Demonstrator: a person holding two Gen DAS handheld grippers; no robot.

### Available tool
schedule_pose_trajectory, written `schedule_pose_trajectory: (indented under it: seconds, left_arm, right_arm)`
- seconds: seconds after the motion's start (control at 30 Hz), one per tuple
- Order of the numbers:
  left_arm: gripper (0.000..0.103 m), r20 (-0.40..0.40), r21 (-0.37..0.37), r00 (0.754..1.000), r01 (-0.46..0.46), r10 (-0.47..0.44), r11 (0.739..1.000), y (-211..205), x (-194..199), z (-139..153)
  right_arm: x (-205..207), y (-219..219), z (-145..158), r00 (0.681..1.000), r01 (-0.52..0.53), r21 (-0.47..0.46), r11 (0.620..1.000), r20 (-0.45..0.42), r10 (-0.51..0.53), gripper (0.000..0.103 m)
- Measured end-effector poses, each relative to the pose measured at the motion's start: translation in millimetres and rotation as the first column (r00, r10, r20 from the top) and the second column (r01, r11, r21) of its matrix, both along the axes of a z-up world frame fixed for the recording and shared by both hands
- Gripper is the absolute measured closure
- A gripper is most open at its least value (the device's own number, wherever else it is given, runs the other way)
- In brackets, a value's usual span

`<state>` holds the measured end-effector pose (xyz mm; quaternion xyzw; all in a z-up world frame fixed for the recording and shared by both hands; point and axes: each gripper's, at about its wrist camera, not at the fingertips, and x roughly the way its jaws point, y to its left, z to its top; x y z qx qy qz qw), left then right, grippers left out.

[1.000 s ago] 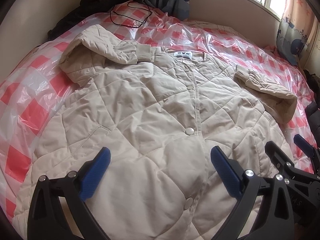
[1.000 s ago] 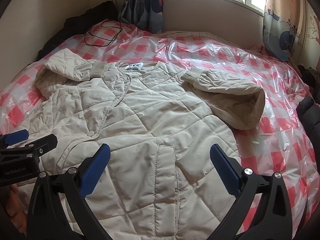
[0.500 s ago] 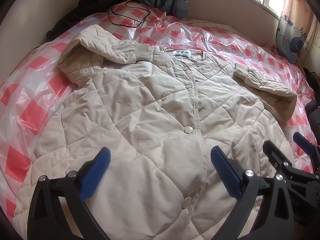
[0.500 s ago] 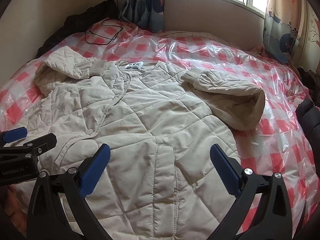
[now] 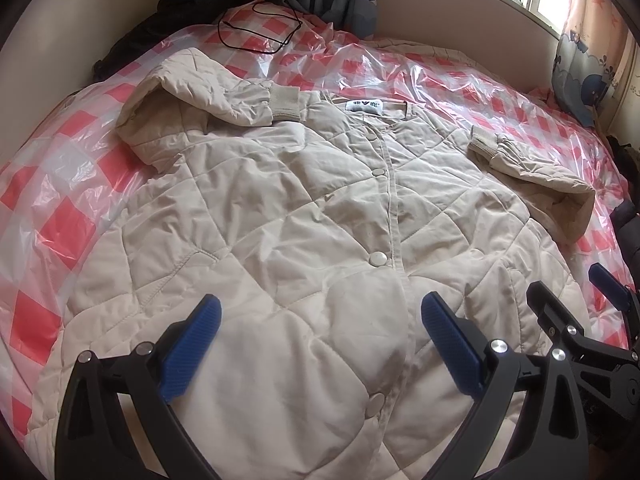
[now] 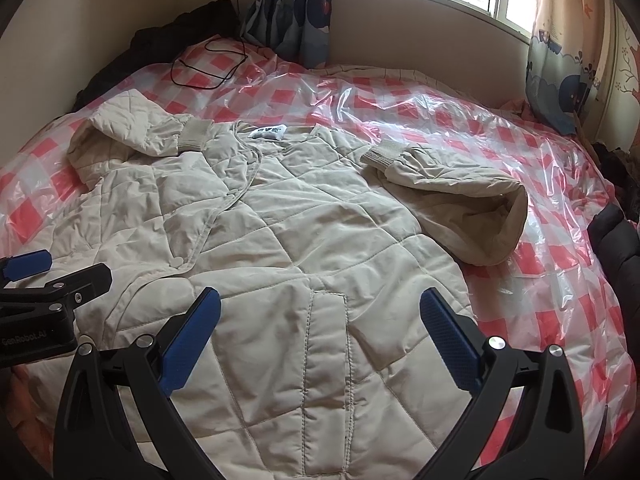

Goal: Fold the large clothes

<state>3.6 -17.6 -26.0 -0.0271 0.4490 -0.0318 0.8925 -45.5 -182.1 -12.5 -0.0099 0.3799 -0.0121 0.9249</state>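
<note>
A cream quilted jacket (image 5: 304, 216) lies front up on the bed, snapped shut, collar label far from me. Both sleeves are folded in over the shoulders: the left sleeve (image 5: 208, 92) and the right sleeve (image 5: 536, 176). It also shows in the right wrist view (image 6: 304, 248), with the right sleeve (image 6: 452, 192). My left gripper (image 5: 318, 324) is open and empty above the jacket's lower front. My right gripper (image 6: 320, 316) is open and empty above the lower right panel near a pocket. Each gripper shows at the edge of the other's view.
The bed has a red-and-white checked cover under clear plastic (image 6: 460, 120). A black cable (image 5: 256, 36) lies at the far left corner beside dark clothes (image 5: 192, 8). More dark clothing (image 6: 616, 240) sits at the right edge. Curtains and a window wall are behind.
Both grippers have drifted slightly forward over the jacket. The jacket has not moved and both stay open.
</note>
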Motion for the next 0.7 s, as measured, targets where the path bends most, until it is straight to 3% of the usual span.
schedule_pose_trajectory:
  seconds: [0.37, 0.7]
  left_arm:
    - [0.007, 0.000, 0.000, 1.000, 0.000, 0.000, 1.000, 0.4, 0.0, -0.9]
    - [0.007, -0.009, -0.014, 1.000, -0.001, 0.001, 1.000, 6.3, 1.0, -6.7]
  right_arm:
    - [1.7, -6.0, -1.8, 1.000, 0.003, -0.016, 1.000, 0.004, -0.003, 0.007]
    - [10.0, -11.5, 6.8, 0.996, 0.032, -0.202, 0.979, 0.083, -0.016, 0.007]
